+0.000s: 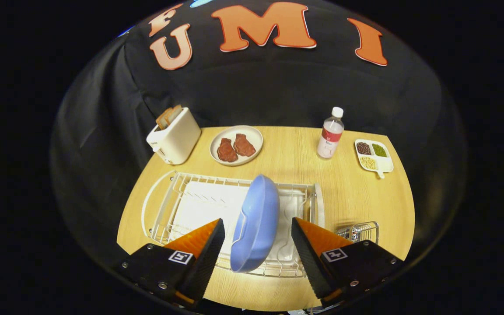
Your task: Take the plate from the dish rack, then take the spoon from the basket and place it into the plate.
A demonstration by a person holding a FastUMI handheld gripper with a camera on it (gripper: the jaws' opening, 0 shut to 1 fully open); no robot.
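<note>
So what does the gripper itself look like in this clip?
The gripper has two wedge-shaped fingers that taper forward, with ribbed inner faces. Each sits on a black, angular block held with small silver screws, and each block carries a square black-and-white marker on top. No cables are visible.

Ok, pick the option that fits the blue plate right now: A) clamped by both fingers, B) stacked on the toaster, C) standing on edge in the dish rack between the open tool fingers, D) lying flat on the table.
C: the blue plate stands on edge in the dish rack, with the tool open and a gap on each side.
</note>
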